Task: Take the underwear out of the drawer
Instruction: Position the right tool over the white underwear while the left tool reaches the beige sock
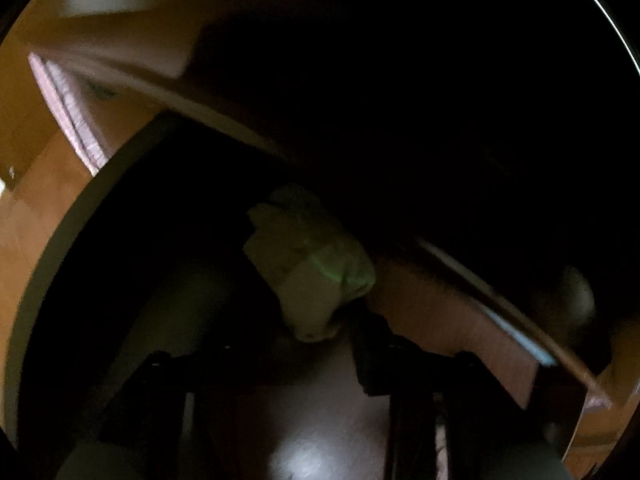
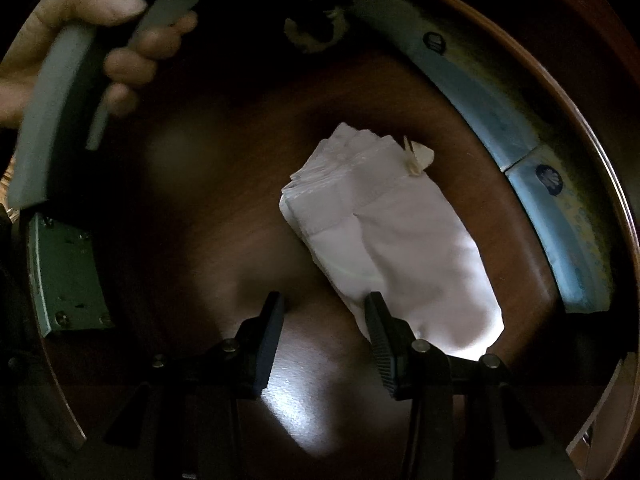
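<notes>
Right wrist view looks straight down into the drawer [image 2: 208, 216], and the right tool [image 2: 324, 300] hangs over its brown floor with its two fingers apart and nothing between them. The folded white underwear [image 2: 384, 240] lies flat just ahead and to the tool's right, and its near edge passes under the right-hand finger, though I cannot tell whether they touch. To take it well, I would shift the tool to the right until the folded edge sits squarely between the fingers. It should then go down onto the stack, close on several layers at once so the fold stays together, and lift straight up, clear of the blue packs [image 2: 552, 192] lined against the drawer wall beyond. Far ahead and to the left, a hand [image 2: 80, 28] grips the grey handle of the other tool. In the left wrist view, which is very dark, a pale folded cloth [image 1: 308, 264] stands just ahead of the left tool [image 1: 312, 344], with its lower end reaching down between the fingers. Whether they have clamped it I cannot tell.
</notes>
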